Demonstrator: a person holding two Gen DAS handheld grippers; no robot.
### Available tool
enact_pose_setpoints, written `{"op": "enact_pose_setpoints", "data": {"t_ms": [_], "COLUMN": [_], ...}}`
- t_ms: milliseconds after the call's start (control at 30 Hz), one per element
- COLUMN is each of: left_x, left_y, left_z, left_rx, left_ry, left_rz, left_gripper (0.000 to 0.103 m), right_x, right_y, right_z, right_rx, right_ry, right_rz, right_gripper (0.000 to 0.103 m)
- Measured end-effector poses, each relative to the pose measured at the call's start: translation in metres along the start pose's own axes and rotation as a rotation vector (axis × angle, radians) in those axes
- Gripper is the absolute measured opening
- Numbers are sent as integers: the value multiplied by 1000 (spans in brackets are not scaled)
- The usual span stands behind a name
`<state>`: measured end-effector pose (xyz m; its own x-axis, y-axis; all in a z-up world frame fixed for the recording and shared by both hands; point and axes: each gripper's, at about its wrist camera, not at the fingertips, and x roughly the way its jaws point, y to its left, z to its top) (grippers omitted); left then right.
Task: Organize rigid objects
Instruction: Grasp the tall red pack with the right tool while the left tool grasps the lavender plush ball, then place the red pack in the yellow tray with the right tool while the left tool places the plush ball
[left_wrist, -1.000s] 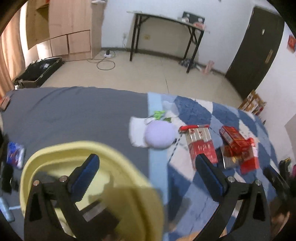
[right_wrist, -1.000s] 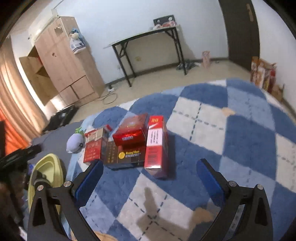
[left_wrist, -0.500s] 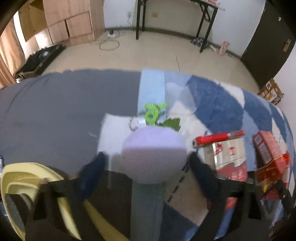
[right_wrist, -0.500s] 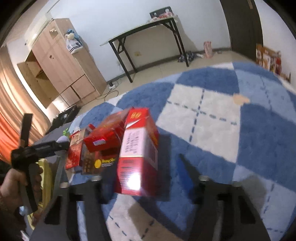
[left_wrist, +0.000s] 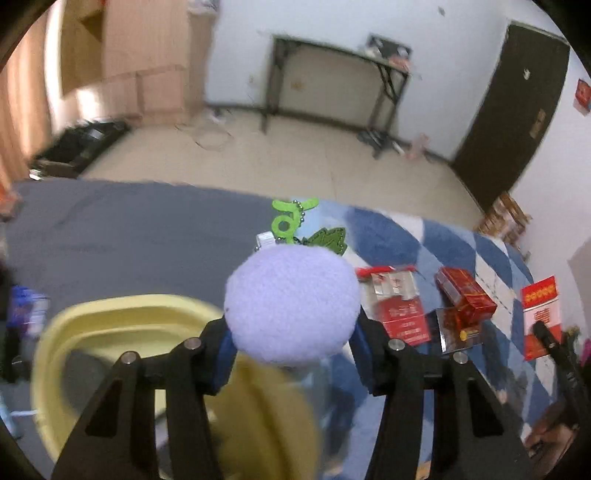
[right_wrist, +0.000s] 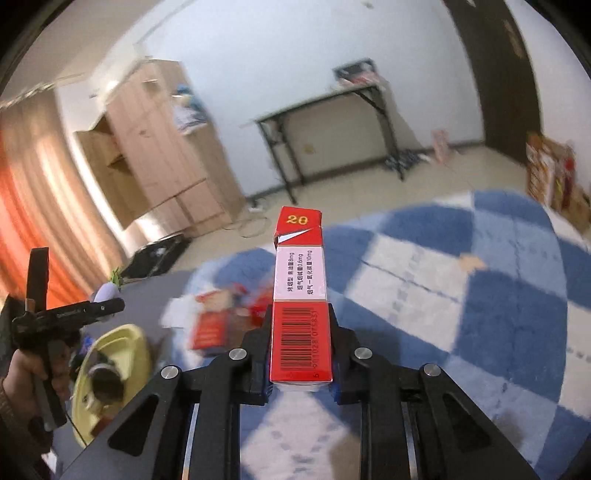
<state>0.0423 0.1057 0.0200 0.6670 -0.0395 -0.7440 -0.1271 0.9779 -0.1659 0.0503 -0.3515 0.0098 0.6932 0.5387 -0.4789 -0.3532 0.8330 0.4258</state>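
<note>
My left gripper (left_wrist: 291, 332) grips a lilac plush ball (left_wrist: 291, 302) with a green keyring charm (left_wrist: 284, 221); its jaws are closing and the pads press into the ball's sides, held just above a yellow basin (left_wrist: 110, 314). My right gripper (right_wrist: 300, 325) is shut on a tall red cigarette box (right_wrist: 300, 295), lifted clear of the rug with the barcode facing me. Several other red boxes (left_wrist: 400, 306) lie in a loose pile (right_wrist: 221, 321) on the blue-and-white rug. The right wrist view shows the yellow basin (right_wrist: 122, 347) at lower left, with a hand (right_wrist: 22, 369) holding the left gripper.
A blue-and-white checked rug (right_wrist: 480, 314) adjoins a grey blanket (left_wrist: 129, 229). Beyond them lie a bare tiled floor (left_wrist: 295, 155), a black folding table (left_wrist: 332, 74), a wooden cabinet (right_wrist: 159, 155), a dark door (left_wrist: 517, 110) and a black case (left_wrist: 81, 144) on the floor.
The left gripper moved forward from over the basin, closed on the plush ball and raised it. The right gripper closed on the upright red box and lifted it off the pile.
</note>
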Motion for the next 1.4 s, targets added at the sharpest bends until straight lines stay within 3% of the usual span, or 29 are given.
{"op": "enact_pose_setpoints", "data": {"t_ms": [100, 200, 233, 267, 333, 500, 600, 800, 867, 1033, 1067, 1100, 1133, 1267, 1300, 1400], "left_x": [-36, -62, -70, -76, -75, -55, -35, -6, -5, -14, -15, -16, -16, -46, -55, -70], "left_y": [37, 76, 91, 107, 132, 152, 157, 165, 162, 169, 171, 173, 174, 180, 177, 158], "left_z": [-8, -23, -32, -41, -52, -59, -56, -57, -54, -61, -60, -61, -60, -52, -49, -40], "left_rx": [-20, -67, -110, -195, -330, -365, -391, -429, -383, -441, -444, -455, -479, -581, -579, -544], "left_ry": [-29, -46, -52, -50, -20, 24, 75, 145, 140, 126, 126, 124, 113, -67, -116, -194], "left_rz": [53, 164, 232, 243, 176, 152, 115, 136, 195, 138, 147, 148, 136, 33, 32, 1], "left_gripper": [55, 55, 55, 55, 55, 55, 55, 55, 55, 61, 64, 73, 84, 97, 103, 103], "right_x": [-7, 2, 7, 12, 27, 61, 82, 124, 131, 165, 172, 178, 178, 164, 159, 140], "right_y": [47, 110, 130, 146, 183, 243, 256, 284, 292, 294, 294, 293, 291, 281, 274, 246], "right_z": [2, -8, -14, -20, -38, -68, -65, -63, -69, -80, -82, -83, -84, -78, -74, -61], "right_rx": [-85, -179, -208, -232, -295, -487, -554, -647, -663, -650, -644, -629, -616, -551, -516, -411], "right_ry": [1, 60, 83, 108, 178, 308, 357, 420, 439, 460, 463, 469, 462, 411, 397, 344], "right_rz": [89, 199, 233, 255, 297, 299, 294, 278, 277, 252, 249, 253, 258, 243, 238, 220], "right_gripper": [21, 21, 21, 21, 21, 21, 21, 21, 21, 23, 27, 31, 41, 86, 90, 96]}}
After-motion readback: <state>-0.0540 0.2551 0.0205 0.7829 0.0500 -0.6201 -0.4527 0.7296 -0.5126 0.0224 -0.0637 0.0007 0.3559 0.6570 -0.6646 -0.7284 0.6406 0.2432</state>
